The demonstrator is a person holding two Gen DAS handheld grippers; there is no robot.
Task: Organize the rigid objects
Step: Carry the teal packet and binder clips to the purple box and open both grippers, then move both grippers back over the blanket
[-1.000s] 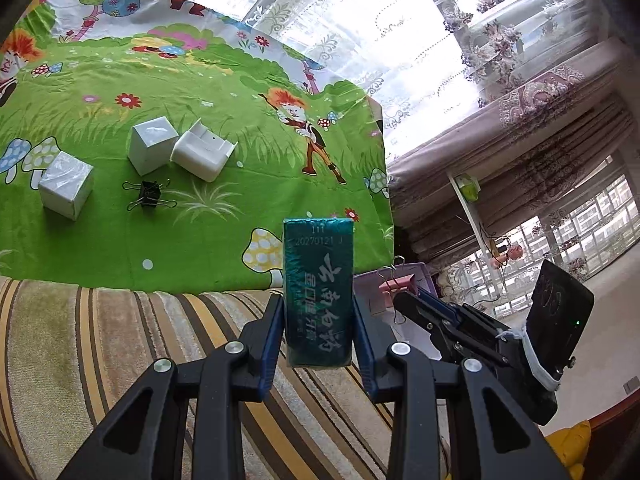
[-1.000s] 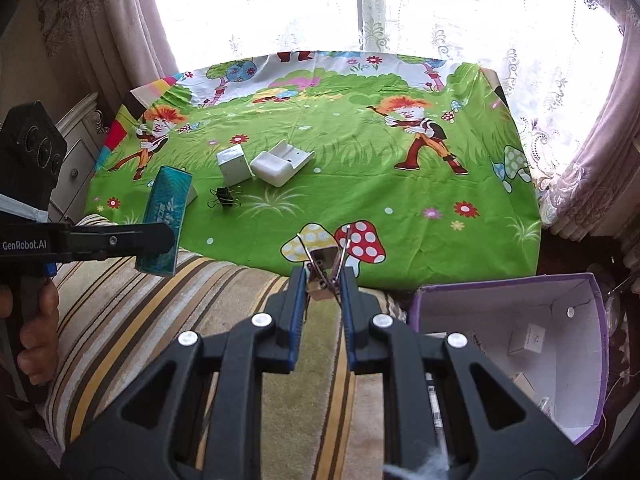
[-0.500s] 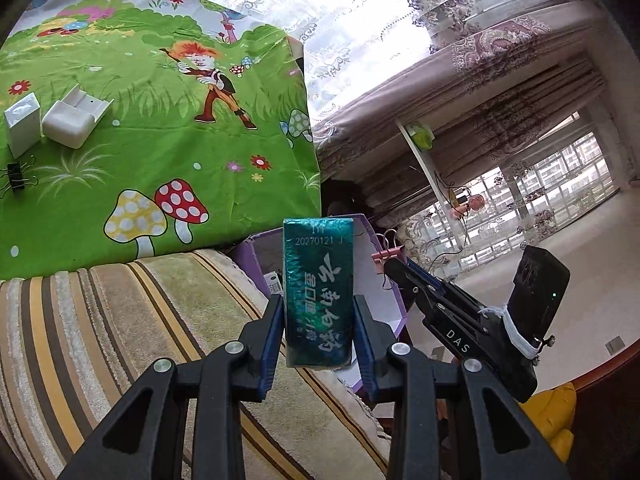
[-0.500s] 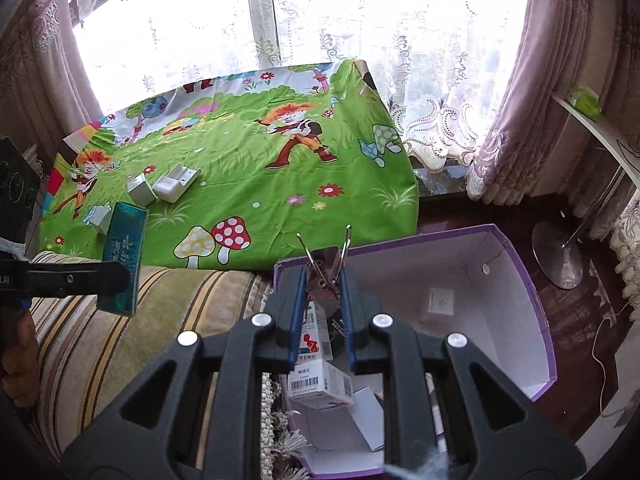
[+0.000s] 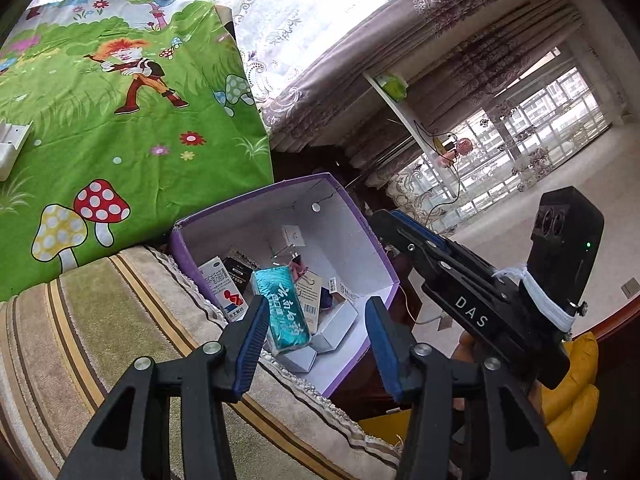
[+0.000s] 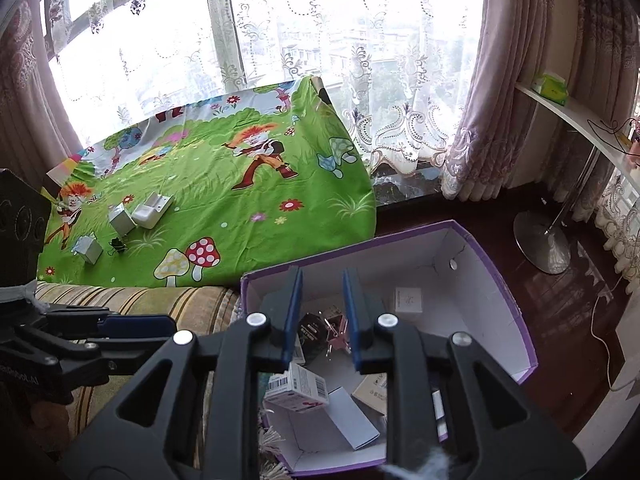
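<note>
Visibly one purple box point(image 6: 502, 276), several cartons

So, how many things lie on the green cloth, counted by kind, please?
Small closed boxes: 2
Open white box: 1
Black binder clip: 1
Total: 4

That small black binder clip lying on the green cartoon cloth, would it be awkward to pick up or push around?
The small black binder clip looks stiff, being metal, and probably light. Its thin wire handles stick out, so it may snag the green cartoon cloth or pivot rather than slide. It seems unlikely to roll.
</note>
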